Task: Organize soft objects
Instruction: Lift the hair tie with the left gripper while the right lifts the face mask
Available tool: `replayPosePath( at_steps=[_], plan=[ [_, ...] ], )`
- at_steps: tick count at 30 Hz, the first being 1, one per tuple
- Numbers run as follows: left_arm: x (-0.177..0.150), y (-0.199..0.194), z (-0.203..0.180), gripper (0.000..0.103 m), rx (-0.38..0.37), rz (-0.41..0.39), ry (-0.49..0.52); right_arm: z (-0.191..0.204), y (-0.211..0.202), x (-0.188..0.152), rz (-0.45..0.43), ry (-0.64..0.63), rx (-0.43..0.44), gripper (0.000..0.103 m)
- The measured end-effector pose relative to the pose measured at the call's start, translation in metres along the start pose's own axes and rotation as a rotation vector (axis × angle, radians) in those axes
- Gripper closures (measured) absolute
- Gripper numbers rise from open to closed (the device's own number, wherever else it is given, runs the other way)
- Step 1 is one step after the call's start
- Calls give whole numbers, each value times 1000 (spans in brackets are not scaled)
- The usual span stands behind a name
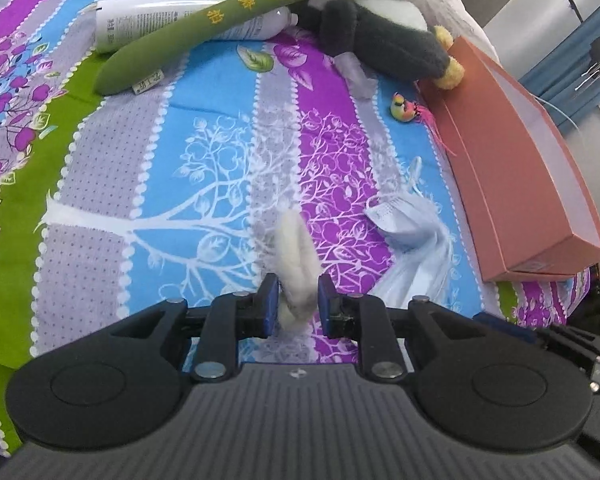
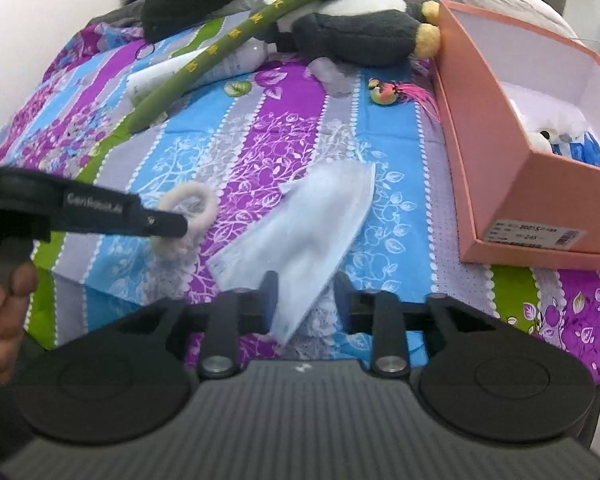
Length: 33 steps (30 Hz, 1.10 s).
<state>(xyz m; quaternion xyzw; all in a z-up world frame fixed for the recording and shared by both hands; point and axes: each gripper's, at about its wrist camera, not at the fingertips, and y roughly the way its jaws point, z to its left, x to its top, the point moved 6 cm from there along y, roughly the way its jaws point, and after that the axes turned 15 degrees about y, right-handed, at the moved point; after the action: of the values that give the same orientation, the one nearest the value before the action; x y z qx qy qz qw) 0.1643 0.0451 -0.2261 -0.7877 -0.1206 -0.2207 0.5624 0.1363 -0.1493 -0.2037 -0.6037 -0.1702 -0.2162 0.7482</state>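
My left gripper [image 1: 298, 300] is shut on a white fluffy loop [image 1: 296, 248], which sticks out past its blue pads above the striped bedspread [image 1: 204, 152]. In the right wrist view the same gripper [image 2: 180, 225] comes in from the left, held by a hand [image 2: 4, 292], with the loop [image 2: 192, 210] at its tip. My right gripper [image 2: 306, 296] stands open. A corner of a light blue face mask [image 2: 300, 216] lies between its fingers, and the pads do not press on it. From the left wrist camera the mask [image 1: 412, 232] lies crumpled on the bed.
An open orange box [image 2: 520, 200] stands at the right with a white plush and something blue inside; it also shows as the orange box [image 1: 520, 184]. At the far end lie a green plush stick [image 1: 236, 20], a penguin plush [image 1: 380, 36], a white tube [image 1: 148, 20] and a small bird toy [image 2: 386, 91].
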Motion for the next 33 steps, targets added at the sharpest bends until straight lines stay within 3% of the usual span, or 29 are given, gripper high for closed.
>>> replayPosePath(
  at_steps=[5,10,16,21,23,26,29,33],
  plan=[
    [-3,2,6,73,16,34,14,-5,4,6,-3,50,5,44],
    [-5,0,11,65,27,46,26,-2,21,13,-4,57,-1,44],
    [-6,-2,13,64,34,60,50,-3,49,18,9,98,4,45],
    [-8,-3,9,64,41,72,86,5,64,20,-16,37,-5,47],
    [-8,-3,9,64,45,76,98,6,68,21,-16,31,-4,53],
    [-6,-4,10,64,56,76,116,5,68,22,-19,8,-22,76],
    [-4,-4,13,63,61,82,123,0,66,25,-14,8,-25,92],
    [-3,-3,14,64,52,88,136,-7,57,28,-11,7,-28,95]
  ],
)
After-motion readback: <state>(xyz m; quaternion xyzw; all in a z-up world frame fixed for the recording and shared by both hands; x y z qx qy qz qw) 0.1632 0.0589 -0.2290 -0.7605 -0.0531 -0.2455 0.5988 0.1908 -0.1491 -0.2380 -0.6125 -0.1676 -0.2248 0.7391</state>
